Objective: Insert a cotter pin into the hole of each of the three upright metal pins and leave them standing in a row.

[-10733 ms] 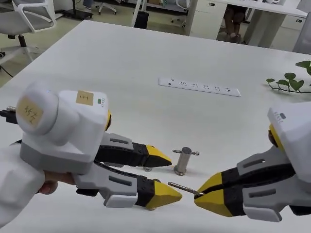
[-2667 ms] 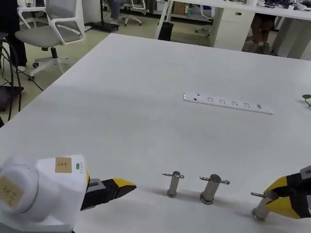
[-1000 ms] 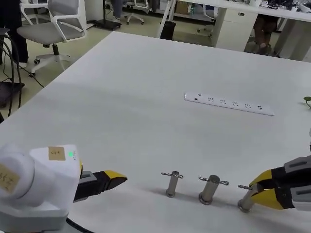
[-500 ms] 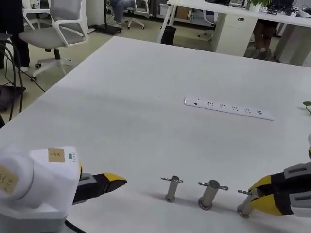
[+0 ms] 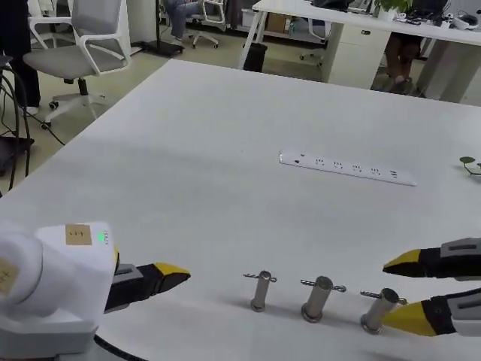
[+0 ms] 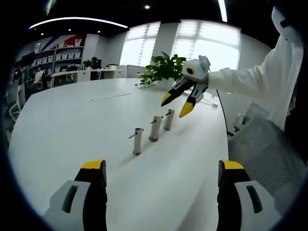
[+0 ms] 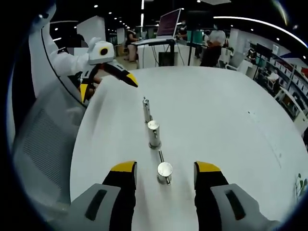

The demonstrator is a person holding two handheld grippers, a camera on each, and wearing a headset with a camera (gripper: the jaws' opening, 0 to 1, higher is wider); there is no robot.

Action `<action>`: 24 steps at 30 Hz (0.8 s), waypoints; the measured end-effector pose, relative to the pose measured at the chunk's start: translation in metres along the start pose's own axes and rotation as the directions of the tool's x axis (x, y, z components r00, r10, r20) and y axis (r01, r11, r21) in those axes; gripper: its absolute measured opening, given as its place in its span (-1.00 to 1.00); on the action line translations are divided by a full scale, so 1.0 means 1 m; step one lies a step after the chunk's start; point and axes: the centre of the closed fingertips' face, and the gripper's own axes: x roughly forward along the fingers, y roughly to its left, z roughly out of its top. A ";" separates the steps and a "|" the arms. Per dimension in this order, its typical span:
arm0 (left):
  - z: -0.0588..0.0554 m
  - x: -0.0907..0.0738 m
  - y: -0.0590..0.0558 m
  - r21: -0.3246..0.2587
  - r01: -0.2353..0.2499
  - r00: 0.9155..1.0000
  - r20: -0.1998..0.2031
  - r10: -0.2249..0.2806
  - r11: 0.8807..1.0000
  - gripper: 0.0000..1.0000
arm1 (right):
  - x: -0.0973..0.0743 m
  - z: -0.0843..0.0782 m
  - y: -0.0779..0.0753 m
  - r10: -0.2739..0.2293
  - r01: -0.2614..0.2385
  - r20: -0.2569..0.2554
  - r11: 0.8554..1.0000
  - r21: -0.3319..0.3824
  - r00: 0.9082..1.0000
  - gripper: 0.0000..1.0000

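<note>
Well, all three metal pins [image 5: 316,298] look cottered; the right claw [image 5: 386,292] gapes around the last pin [image 5: 373,308], the left claw [image 6: 162,166] is parted. Next, I'd ease away gently.

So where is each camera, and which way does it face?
Head view: on the person's head, facing down at the three pins; left gripper and right gripper show.
Left gripper view: along its own jaws toward the pins; a white sleeve shows.
Right gripper view: along its jaws, the end pin between them.
Both gripper views share the three pins.
</note>
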 end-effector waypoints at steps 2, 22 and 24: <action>0.001 0.000 0.000 -0.001 0.000 1.000 0.004 0.000 1.000 0.92 | -0.002 0.002 0.001 -0.014 0.015 0.013 1.000 -0.010 1.000 -0.03; 0.013 -0.013 0.013 -0.040 -0.077 0.995 0.067 0.080 0.996 0.92 | -0.034 0.018 0.016 -0.212 0.181 0.185 0.968 0.172 0.960 0.35; 0.013 -0.017 0.013 -0.048 -0.080 0.994 0.074 0.083 0.996 0.92 | -0.038 0.017 0.020 -0.223 0.186 0.192 0.964 0.193 0.956 0.38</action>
